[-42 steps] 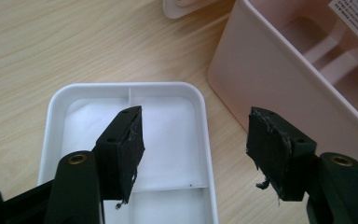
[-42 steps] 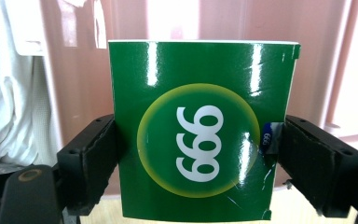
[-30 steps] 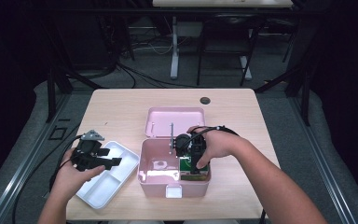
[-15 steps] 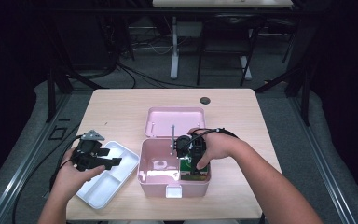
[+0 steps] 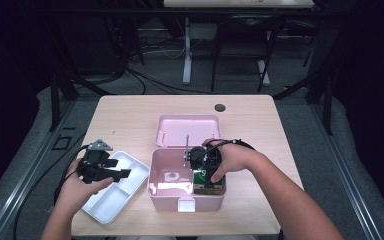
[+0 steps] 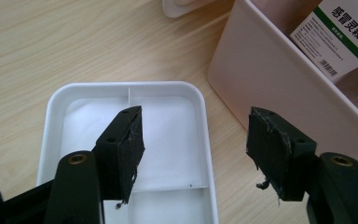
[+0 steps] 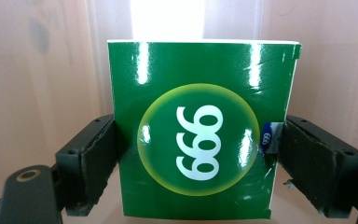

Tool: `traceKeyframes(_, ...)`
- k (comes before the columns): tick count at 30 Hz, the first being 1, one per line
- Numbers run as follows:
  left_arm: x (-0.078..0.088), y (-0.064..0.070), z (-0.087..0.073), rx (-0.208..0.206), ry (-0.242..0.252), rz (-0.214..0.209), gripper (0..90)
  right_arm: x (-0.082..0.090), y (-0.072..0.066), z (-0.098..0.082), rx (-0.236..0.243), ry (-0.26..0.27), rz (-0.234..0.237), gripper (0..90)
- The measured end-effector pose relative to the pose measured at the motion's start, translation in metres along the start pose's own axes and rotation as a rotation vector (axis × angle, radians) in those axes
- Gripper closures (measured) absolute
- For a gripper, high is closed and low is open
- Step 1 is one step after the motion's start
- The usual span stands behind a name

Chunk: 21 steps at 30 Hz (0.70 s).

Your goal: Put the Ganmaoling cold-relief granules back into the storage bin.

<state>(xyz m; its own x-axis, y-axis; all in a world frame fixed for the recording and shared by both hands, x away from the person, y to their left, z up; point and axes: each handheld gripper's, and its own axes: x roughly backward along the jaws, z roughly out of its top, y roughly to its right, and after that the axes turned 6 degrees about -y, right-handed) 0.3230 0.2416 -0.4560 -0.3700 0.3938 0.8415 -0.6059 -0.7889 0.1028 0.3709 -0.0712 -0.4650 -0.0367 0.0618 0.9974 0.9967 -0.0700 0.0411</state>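
**A:** Green glossy carton, that's what the right gripper [image 7: 193,154] has. The jaws stand one on each narrow side of the box [image 7: 200,130], about halfway up. The left pad looks pressed on; on the right I can't quite tell if it's touching or a hair off, so I'd call it gripped but hedge a bit.

**B:** How will it handle?

**A:** My guess is light, thin card that dents if you squeeze hard, and the shiny film looks slippery. Holding the narrow sides mid-height seems right, since the edges are the stiffest part.

**B:** Where is it?

**A:** Upright in the right end of the pink bin [image 5: 166,200], the right hand [image 5: 230,159] reaching down in from above. The left gripper [image 6: 193,154] has its jaws spread wide, holding nothing, hanging over the white tray [image 6: 51,116] beside the bin.
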Motion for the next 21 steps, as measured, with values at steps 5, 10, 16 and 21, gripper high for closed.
traceKeyframes(5,0.000,0.000,0.000,0.000,-0.003,0.002,36.8,-0.001,0.000,0.001,0.000,-0.006,0.003,15.0)
traceKeyframes(10,0.000,-0.001,0.000,0.002,-0.003,0.003,36.8,-0.002,0.001,0.002,-0.010,-0.016,-0.002,14.6)
traceKeyframes(16,0.001,-0.001,0.000,0.004,0.003,0.003,36.8,0.005,0.004,-0.002,-0.047,0.017,-0.003,14.1)
traceKeyframes(21,0.000,-0.001,-0.001,0.002,-0.002,0.002,36.8,0.011,0.001,-0.007,-0.054,0.032,-0.009,14.7)
